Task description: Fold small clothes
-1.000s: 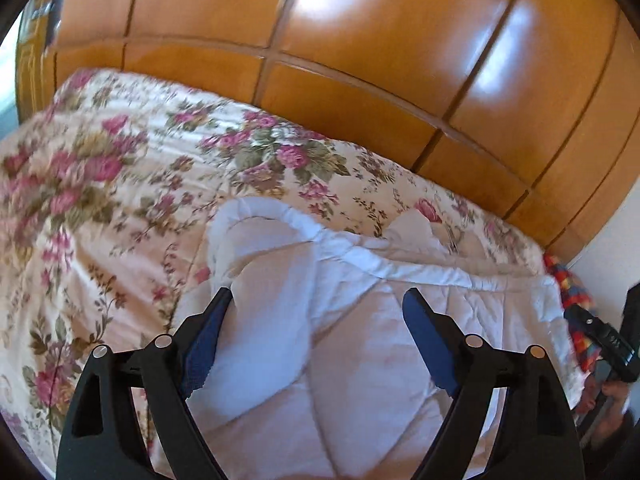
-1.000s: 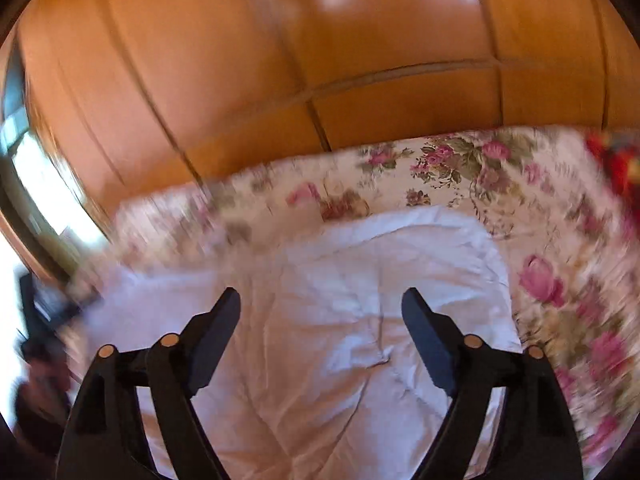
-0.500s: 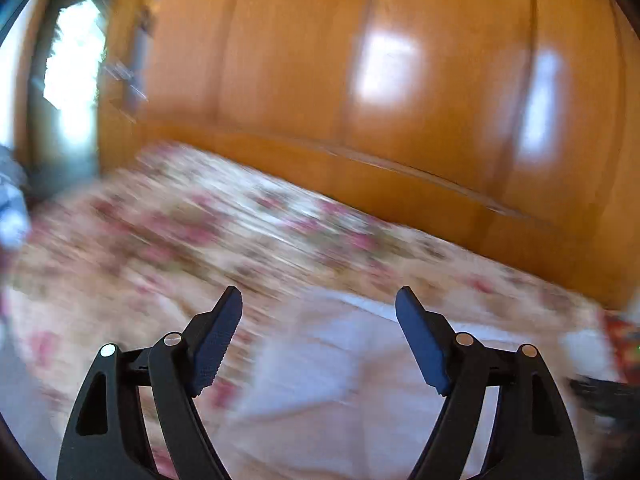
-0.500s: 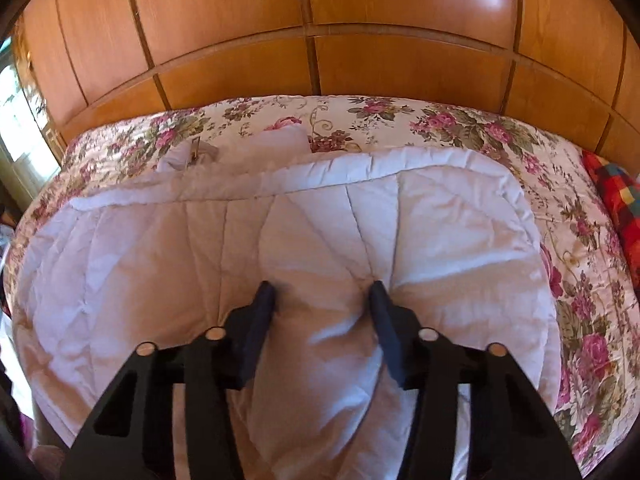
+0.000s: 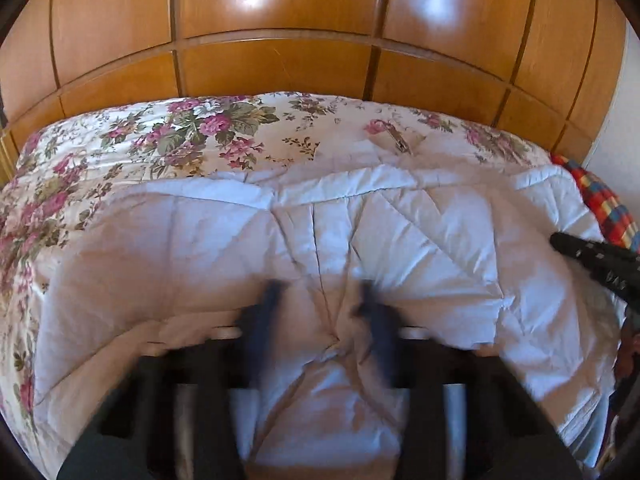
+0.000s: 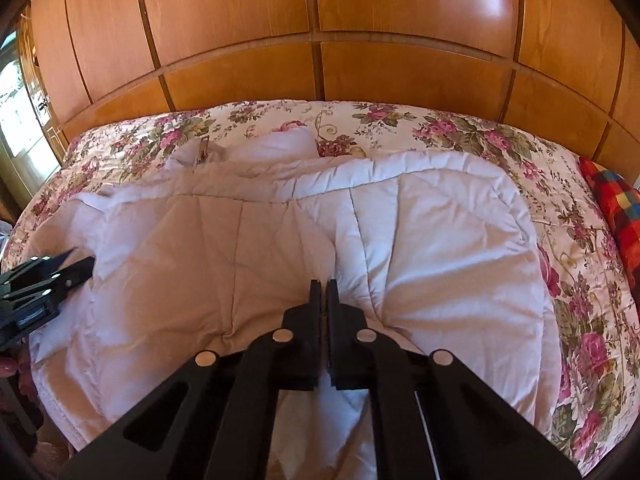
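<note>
A white quilted cover point(image 5: 420, 240) lies spread over the floral bed, with its near edge under both grippers. My left gripper point(image 5: 320, 300) is blurred and its jaws are closing. A puckered fold of the cover is bunched between its fingers. In the right wrist view the same cover point(image 6: 440, 240) shows creases that run in to my right gripper point(image 6: 323, 286), whose jaws are shut on a pinch of the fabric. The left gripper point(image 6: 80, 262) also shows at that view's left edge, and the right gripper's tip point(image 5: 568, 242) shows at the far right of the left wrist view.
A floral bedspread point(image 5: 200, 132) covers the bed beneath the cover. A wooden panelled wall point(image 5: 280, 64) rises right behind the bed. A red checkered cushion point(image 6: 616, 208) lies at the right edge. A small white piece point(image 6: 280, 144) sits behind the cover, and a bright window point(image 6: 20, 112) is at far left.
The left wrist view swung from the cover's left corner to its near middle, and those jaws came together on a fold. The right jaws went from wide apart to shut on the cover.
</note>
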`<state>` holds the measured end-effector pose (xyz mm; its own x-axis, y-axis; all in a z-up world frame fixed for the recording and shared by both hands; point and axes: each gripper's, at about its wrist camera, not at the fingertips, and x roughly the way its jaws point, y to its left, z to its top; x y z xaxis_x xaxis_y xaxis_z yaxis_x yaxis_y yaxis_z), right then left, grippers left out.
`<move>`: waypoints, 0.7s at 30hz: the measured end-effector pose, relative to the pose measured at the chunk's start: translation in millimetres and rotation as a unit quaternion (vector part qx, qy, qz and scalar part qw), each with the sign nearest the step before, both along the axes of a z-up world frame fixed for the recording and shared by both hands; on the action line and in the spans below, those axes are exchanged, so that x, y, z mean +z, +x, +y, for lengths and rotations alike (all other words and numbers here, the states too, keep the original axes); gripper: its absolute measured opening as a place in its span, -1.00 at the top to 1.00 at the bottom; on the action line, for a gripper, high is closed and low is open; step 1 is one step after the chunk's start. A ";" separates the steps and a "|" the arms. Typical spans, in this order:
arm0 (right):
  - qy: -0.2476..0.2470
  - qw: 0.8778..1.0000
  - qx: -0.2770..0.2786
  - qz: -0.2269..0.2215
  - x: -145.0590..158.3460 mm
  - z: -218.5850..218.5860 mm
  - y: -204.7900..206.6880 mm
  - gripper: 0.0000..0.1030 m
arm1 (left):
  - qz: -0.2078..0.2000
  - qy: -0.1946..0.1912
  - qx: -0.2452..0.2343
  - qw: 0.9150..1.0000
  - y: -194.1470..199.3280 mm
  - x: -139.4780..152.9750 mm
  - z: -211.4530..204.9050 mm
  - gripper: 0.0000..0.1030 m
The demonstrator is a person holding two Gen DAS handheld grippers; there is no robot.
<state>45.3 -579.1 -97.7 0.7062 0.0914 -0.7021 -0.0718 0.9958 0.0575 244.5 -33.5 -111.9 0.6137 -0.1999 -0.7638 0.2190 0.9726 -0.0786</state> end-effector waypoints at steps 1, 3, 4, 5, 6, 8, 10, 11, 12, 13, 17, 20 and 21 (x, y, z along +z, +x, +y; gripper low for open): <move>0.002 1.000 0.000 -0.005 3.4 -0.2 -0.8 0.97 | 0.004 0.001 0.000 1.000 0.8 2.4 0.9 0.88; 0.003 1.000 0.000 -0.016 12.6 -0.5 -2.8 0.98 | 0.007 -0.013 -0.003 1.000 0.9 12.0 5.1 0.96; 0.003 1.000 0.001 -0.020 16.6 -0.6 -3.1 0.98 | 0.005 -0.018 -0.004 1.000 1.8 17.3 6.9 0.97; 0.003 1.000 0.002 -0.025 21.0 0.1 -3.5 0.98 | 0.002 -0.023 -0.002 1.000 2.7 22.6 8.4 0.97; 0.004 1.000 0.003 -0.029 24.8 0.0 -3.1 0.98 | -0.001 -0.032 0.001 1.000 3.1 29.8 11.6 0.97; 0.001 0.999 0.005 -0.034 29.1 1.4 -1.8 0.98 | -0.009 -0.057 0.010 0.998 5.2 44.6 18.3 0.99; -0.005 0.999 0.005 -0.041 32.9 2.5 2.2 0.98 | -0.029 -0.064 0.020 0.997 8.1 57.5 21.8 1.00; -0.006 0.999 0.004 -0.041 33.1 2.6 4.5 0.98 | -0.038 -0.060 0.020 0.997 9.7 61.3 21.4 1.00; -0.007 0.999 0.003 -0.040 32.6 2.6 9.1 0.98 | -0.044 -0.052 0.018 0.998 12.4 63.1 19.9 1.00; -0.008 0.999 0.002 -0.039 31.1 2.8 13.2 0.98 | -0.049 -0.040 0.016 0.998 16.8 62.7 17.7 1.00; -0.018 0.999 0.002 -0.033 18.3 2.9 31.6 0.98 | -0.041 -0.012 0.022 0.999 39.4 43.4 13.2 1.00; -0.009 1.000 0.000 -0.025 5.5 0.1 46.4 0.98 | -0.026 0.005 0.023 0.999 55.7 19.0 11.0 1.00; -0.007 1.000 -0.001 -0.021 1.7 -0.6 50.7 0.98 | -0.021 0.006 0.024 0.999 58.9 12.5 11.4 1.00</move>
<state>95.9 -579.7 -96.0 0.7353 0.0809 -0.6729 -0.0722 0.9965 0.0409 303.4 -22.0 -99.4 0.6542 -0.1605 -0.7391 0.1759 0.9827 -0.0578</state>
